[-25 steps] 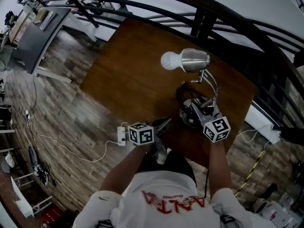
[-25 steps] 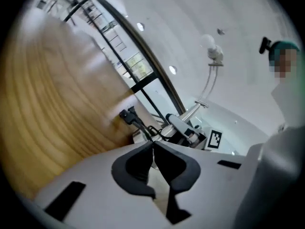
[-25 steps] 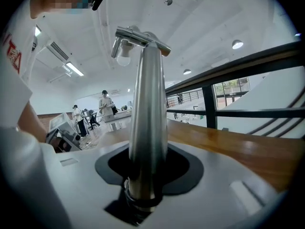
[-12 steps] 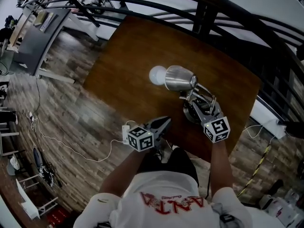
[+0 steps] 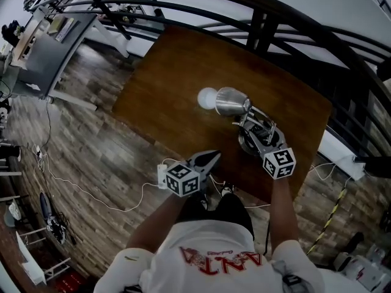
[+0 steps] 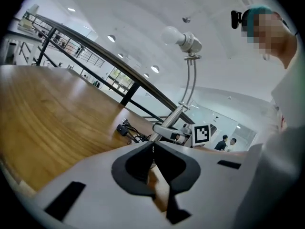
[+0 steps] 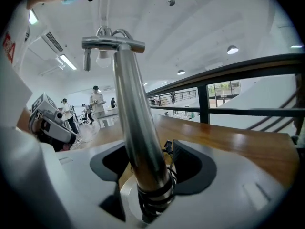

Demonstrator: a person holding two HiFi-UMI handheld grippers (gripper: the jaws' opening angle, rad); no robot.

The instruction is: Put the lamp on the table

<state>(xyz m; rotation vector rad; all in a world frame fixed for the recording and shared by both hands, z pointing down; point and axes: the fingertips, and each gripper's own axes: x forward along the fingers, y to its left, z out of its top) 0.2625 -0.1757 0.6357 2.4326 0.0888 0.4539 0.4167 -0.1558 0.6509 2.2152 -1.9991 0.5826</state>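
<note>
A metal desk lamp (image 5: 231, 100) with a white bulb (image 5: 208, 97) stands on the brown wooden table (image 5: 177, 78), its round base (image 5: 247, 145) near the front right corner. My right gripper (image 5: 256, 134) is low on the lamp's stem (image 7: 133, 123). Its jaws are opening, the stem is between them, and the right pad (image 7: 188, 163) stands clear of it. A black cord is wound round the stem's foot. My left gripper (image 5: 211, 157) is shut and empty at the table's front edge, left of the lamp (image 6: 188, 70).
A black railing (image 5: 287, 23) runs along the table's far and right sides. On the wood floor below the front edge lies a white power strip (image 5: 162, 176) with its cable. A grey desk (image 5: 46, 47) stands far left. People stand in the distance (image 7: 97, 101).
The lamp has come down and to the left, its head lower over the table, then settled. My right gripper's jaws have widened off the stem. The left gripper has barely moved.
</note>
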